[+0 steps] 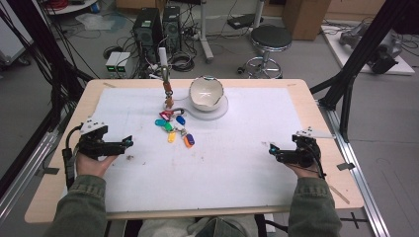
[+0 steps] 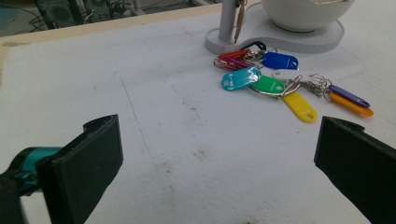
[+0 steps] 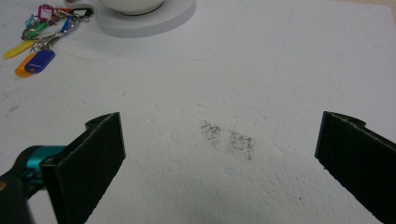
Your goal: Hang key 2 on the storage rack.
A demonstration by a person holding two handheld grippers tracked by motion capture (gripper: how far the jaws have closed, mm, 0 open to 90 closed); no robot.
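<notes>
The left gripper (image 1: pixel 129 141) sits low over the white sheet (image 1: pixel 237 163) near the left edge of the counter (image 1: pixel 316 106), its jaws spread wide with nothing between them. The right gripper (image 1: pixel 272 148) is near the right edge, likewise spread wide and empty, above a patch of dark specks (image 3: pixel 229 140) on the sheet. Each is held in a hand with an olive-green sleeve (image 1: pixel 79 207) behind it. The bunch of keys with coloured tags (image 1: pixel 174 126) lies well ahead of both grippers, toward the far edge and a little left of the middle, nearer to the left gripper than to the right. In the left gripper view the bunch (image 2: pixel 280 84) lies ahead of the open jaws and toward the right one, clear of both: flat plastic tags in red, blue, light blue, green, yellow, purple and orange, joined by metal rings and a clip, fanned out on the sheet. Just beyond the bunch stands a white base (image 1: pixel 217 111) carrying a white bowl (image 1: pixel 206 92) and, at its left end, a slim upright post (image 1: pixel 163 59).
</notes>
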